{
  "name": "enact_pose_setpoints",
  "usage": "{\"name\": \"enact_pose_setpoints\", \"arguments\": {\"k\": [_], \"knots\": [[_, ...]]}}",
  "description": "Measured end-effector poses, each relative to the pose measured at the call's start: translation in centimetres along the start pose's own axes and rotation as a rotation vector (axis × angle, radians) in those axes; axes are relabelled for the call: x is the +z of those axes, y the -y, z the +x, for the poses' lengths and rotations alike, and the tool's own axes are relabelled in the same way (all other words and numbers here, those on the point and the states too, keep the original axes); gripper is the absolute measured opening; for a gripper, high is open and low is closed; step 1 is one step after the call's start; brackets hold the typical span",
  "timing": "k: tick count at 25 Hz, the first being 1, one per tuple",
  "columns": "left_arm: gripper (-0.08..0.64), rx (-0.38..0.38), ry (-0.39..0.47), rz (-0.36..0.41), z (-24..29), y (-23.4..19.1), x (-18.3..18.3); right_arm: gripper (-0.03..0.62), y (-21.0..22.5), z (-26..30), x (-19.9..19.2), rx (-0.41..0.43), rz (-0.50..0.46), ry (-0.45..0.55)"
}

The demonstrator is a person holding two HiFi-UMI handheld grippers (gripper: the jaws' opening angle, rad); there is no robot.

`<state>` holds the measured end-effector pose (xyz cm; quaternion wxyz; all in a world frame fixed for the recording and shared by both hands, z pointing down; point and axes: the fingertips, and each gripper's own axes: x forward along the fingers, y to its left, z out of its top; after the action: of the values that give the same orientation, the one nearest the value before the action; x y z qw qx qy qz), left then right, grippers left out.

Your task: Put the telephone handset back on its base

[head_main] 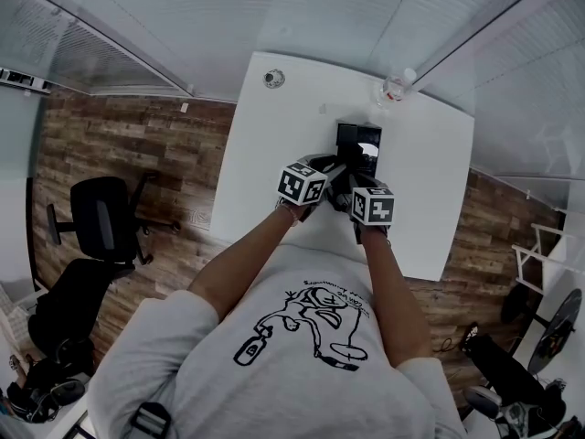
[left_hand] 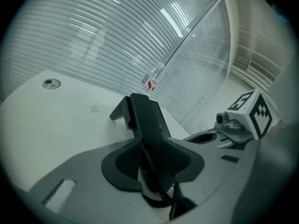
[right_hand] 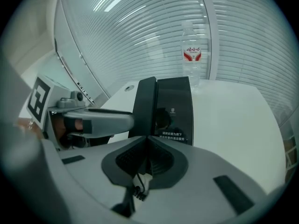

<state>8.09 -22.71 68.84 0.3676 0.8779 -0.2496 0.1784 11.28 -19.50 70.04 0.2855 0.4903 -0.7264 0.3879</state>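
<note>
Clamping the handset on edge, your left fingers hold it beside the base, left side, far across the bench. Your right fingers sit closed at its near end. It looks rigid, light and slick, so grip mid-body and mind the cord.

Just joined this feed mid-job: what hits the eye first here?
The black handset, clamped in the left gripper close by its base at the white table's middle. Then the right gripper, shut, alongside it, and a clear water bottle at the table's far edge.
</note>
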Motion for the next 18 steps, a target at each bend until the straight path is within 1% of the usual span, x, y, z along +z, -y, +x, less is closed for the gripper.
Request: {"name": "enact_pose_setpoints", "arguments": {"k": [3, 7, 10, 13, 18], "knots": [[0.124, 0.0, 0.0, -0.008, -0.02, -0.3, -0.01, 0.008, -0.37, 0.02, 0.01, 0.025, -0.004, 0.005], [0.124, -0.006, 0.013, -0.015, -0.26, -0.21, 0.03, 0.006, -0.47, 0.12, -0.08, 0.036, -0.003, 0.005], [0.124, -0.01, 0.023, -0.019, -0.43, -0.04, 0.05, 0.006, -0.12, 0.36, -0.14, 0.028, -0.001, -0.002], [0.124, -0.003, 0.014, -0.017, -0.26, -0.21, -0.3, 0.006, 0.19, 0.66, -0.04, 0.013, -0.002, -0.004], [0.123, 0.03, 0.001, 0.003, -0.07, -0.18, -0.61, 0.008, 0.28, 0.6, -0.02, -0.007, -0.027, -0.003]]}}
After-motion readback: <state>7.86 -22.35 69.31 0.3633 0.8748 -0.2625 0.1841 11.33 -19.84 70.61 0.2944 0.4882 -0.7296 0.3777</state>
